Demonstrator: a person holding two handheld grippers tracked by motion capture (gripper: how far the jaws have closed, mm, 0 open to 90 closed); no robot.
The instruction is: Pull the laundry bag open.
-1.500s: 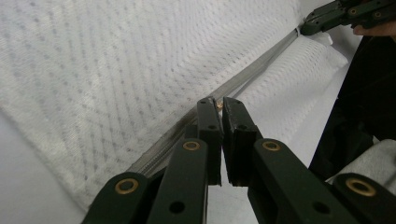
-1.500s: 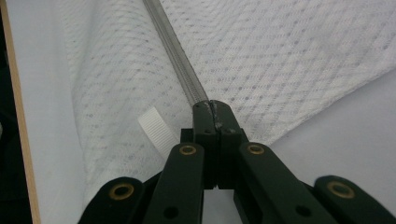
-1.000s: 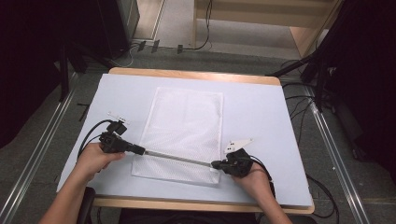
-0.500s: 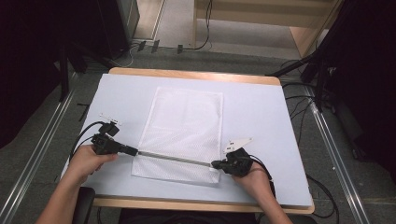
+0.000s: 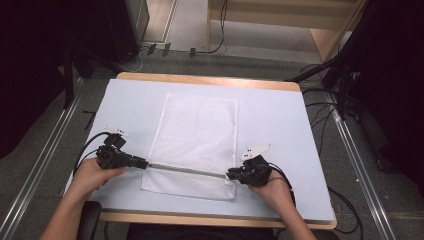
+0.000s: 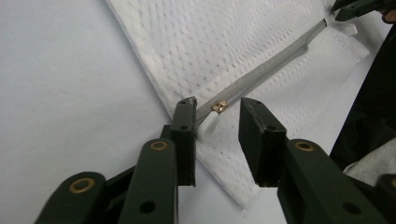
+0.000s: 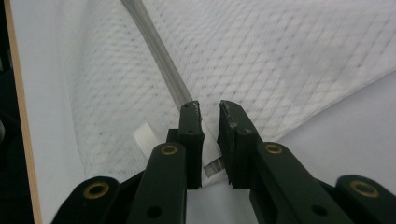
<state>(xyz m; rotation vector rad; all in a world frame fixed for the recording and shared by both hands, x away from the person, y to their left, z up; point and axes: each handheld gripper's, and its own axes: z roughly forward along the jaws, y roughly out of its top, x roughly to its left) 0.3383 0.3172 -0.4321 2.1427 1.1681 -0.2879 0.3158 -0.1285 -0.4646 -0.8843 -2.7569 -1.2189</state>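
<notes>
The white mesh bag [image 5: 194, 145] lies flat on the bench [image 5: 280, 115], its zipper [image 5: 187, 170] running across the near end from hand to hand. The left gripper [image 6: 216, 122] has just been opening; its jaws stand apart, the zipper slider [image 6: 219, 107] loose between them. The right gripper [image 7: 208, 116] has parted slightly, the bag's end tab [image 7: 212, 154] between its jaws, grip uncertain.

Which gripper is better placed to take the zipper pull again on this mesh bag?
Left. The left gripper, jaws just opened, has the zipper pull between them; the right gripper sits at the mesh bag's far end.
</notes>
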